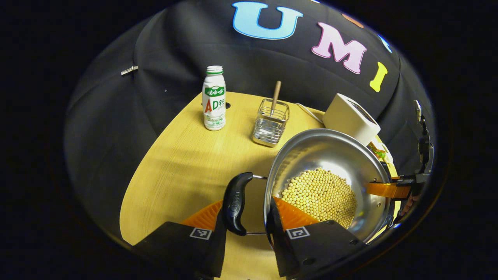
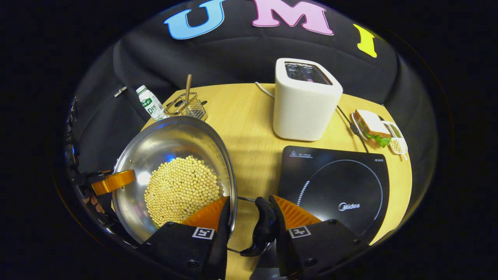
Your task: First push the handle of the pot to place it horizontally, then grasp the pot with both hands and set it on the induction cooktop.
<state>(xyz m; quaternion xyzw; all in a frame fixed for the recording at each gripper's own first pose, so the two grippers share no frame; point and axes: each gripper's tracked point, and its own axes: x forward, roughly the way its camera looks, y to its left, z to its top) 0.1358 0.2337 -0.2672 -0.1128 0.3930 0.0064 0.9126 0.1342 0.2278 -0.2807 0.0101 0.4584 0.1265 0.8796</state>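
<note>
A steel pot (image 1: 323,151) holding soybeans (image 1: 319,194) is in the left gripper view, at right. My left gripper (image 1: 246,202) straddles its near black handle (image 1: 237,202), which lies level: one finger is outside the handle, the other inside the pot wall, clamped on both. In the right gripper view the pot (image 2: 171,140) sits left of the black induction cooktop (image 2: 334,182). My right gripper (image 2: 249,198) grips the opposite handle (image 2: 264,227) and wall the same way. Each gripper's finger shows on the far rim in the other's view.
On the wooden table (image 1: 186,163) stand a white toaster (image 2: 303,101) behind the cooktop, a drink bottle (image 1: 214,99) and a wire holder (image 1: 270,124) with a wooden stick at the back. A sandwich plate (image 2: 375,126) lies right of the toaster.
</note>
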